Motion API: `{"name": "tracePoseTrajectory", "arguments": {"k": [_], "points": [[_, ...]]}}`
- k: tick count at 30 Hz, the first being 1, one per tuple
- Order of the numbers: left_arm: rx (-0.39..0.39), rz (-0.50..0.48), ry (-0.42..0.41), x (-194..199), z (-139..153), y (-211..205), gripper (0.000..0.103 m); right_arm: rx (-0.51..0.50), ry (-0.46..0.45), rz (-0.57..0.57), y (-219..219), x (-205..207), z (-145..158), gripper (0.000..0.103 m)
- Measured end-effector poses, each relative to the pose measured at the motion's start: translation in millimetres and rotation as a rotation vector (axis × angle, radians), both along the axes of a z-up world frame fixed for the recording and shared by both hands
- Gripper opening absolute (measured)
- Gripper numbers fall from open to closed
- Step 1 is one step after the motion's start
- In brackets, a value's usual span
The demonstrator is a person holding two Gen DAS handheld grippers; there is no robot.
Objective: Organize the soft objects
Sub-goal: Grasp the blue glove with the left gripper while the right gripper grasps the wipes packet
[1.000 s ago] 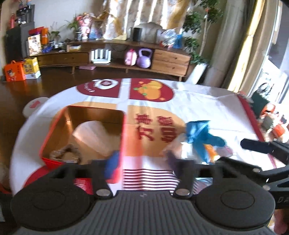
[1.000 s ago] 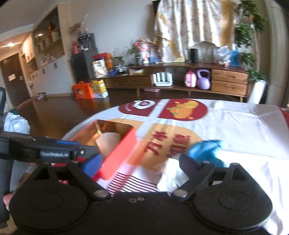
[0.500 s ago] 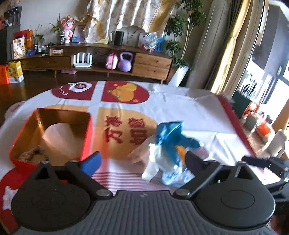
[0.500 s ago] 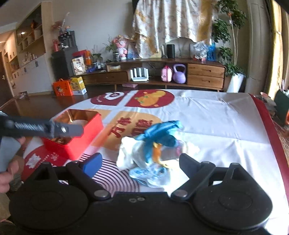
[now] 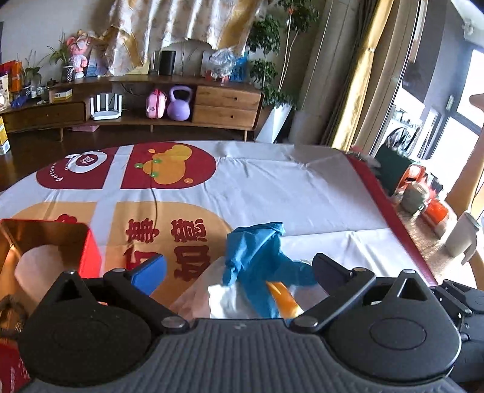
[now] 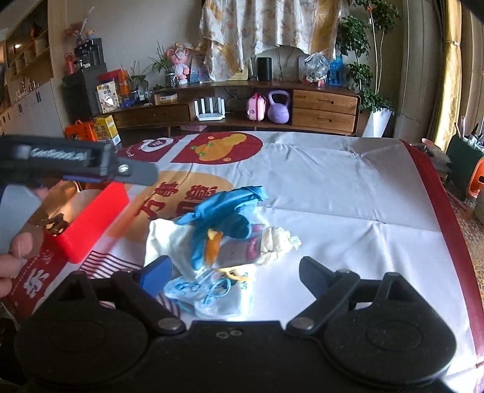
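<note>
From the left wrist, a table under a white cloth [image 5: 302,193] printed with red and orange patches fills the middle. Beyond it stands a long wooden sideboard [image 5: 136,105] with a purple kettlebell [image 5: 179,102] on its shelf, a patterned curtain [image 5: 181,27] above, and potted plants [image 5: 269,66] to the right beside yellow drapes. A red tin [image 5: 89,251], gold inside, sits at the near left, partly behind the gripper body. The left gripper [image 5: 239,269] has its jaws spread as wide as they go and holds nothing. Between them on the cloth lies the pile of soft things, topped by a blue glove [image 5: 254,251], with white cloth and something orange beneath.

From the right wrist, the same table and sideboard show, with a dark cabinet [image 6: 81,87] and shelves on the far left. The right gripper [image 6: 236,272] is wide open and empty, poised near the pile: the blue glove [image 6: 224,208], white cloth [image 6: 166,238], a pale face mask [image 6: 211,293] nearest. The left gripper's arm crosses the upper left above the red tin [image 6: 90,220], with a hand [image 6: 15,257] at the left edge.

Against a second ago, the left jaws have widened, both grippers have closed in on the pile, and the tin has slid left in view.
</note>
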State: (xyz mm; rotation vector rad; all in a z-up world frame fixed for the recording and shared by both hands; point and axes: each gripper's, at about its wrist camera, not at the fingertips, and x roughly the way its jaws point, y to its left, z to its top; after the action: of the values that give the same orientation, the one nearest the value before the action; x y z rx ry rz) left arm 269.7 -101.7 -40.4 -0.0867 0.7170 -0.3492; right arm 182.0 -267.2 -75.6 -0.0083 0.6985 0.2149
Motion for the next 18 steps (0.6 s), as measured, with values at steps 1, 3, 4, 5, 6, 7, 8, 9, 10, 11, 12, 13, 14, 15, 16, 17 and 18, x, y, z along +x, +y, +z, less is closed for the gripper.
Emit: {"name": "tracePoseTrajectory", "arguments": {"k": [1, 3, 4, 5, 6, 7, 8, 9, 10, 11, 12, 13, 14, 15, 16, 17, 18], "points": [[0.004, -0.004, 0.008, 6, -3, -4, 0.103, -0.001, 0.004, 0.001, 0, 4, -1, 0.090], [0.012, -0.012, 0.022, 19, -7, -11, 0.103, -0.003, 0.011, 0.006, -1, 12, -5, 0.090], [0.016, -0.022, 0.029, 25, -10, -15, 0.103, -0.005, 0.016, 0.008, -1, 16, -7, 0.089], [0.023, -0.030, 0.035, 31, -12, -18, 0.103, -0.007, 0.021, 0.011, -1, 19, -8, 0.089], [0.035, -0.032, 0.042, 38, -15, -22, 0.103, -0.010, 0.024, 0.014, 0, 22, -10, 0.089], [0.044, -0.032, 0.048, 43, -17, -26, 0.103, -0.014, 0.027, 0.015, 1, 26, -11, 0.089], [0.053, -0.033, 0.056, 49, -20, -29, 0.103, -0.016, 0.029, 0.017, 2, 29, -12, 0.088], [0.062, -0.033, 0.066, 55, -23, -33, 0.103, -0.018, 0.032, 0.019, 3, 32, -14, 0.088], [0.067, -0.034, 0.073, 59, -25, -35, 0.103, -0.020, 0.034, 0.021, 3, 35, -15, 0.087], [0.074, -0.037, 0.080, 63, -27, -38, 0.103, -0.025, 0.037, 0.024, 4, 39, -17, 0.087], [0.085, -0.040, 0.082, 68, -30, -42, 0.103, -0.029, 0.040, 0.026, 5, 42, -18, 0.086], [0.105, -0.040, 0.085, 72, -32, -46, 0.103, -0.030, 0.044, 0.027, 6, 45, -20, 0.084], [0.125, -0.041, 0.088, 76, -35, -50, 0.103, -0.030, 0.051, 0.025, 6, 48, -23, 0.083], [0.136, -0.043, 0.093, 79, -38, -53, 0.103, -0.029, 0.057, 0.021, 6, 51, -24, 0.082], [0.140, -0.047, 0.101, 82, -41, -55, 0.103, -0.028, 0.061, 0.017, 6, 54, -26, 0.080], [0.138, -0.052, 0.117, 87, -45, -56, 0.103, -0.028, 0.065, 0.016, 6, 57, -27, 0.080], [0.133, -0.054, 0.129, 90, -49, -58, 0.103, -0.029, 0.067, 0.017, 7, 59, -28, 0.079]]}}
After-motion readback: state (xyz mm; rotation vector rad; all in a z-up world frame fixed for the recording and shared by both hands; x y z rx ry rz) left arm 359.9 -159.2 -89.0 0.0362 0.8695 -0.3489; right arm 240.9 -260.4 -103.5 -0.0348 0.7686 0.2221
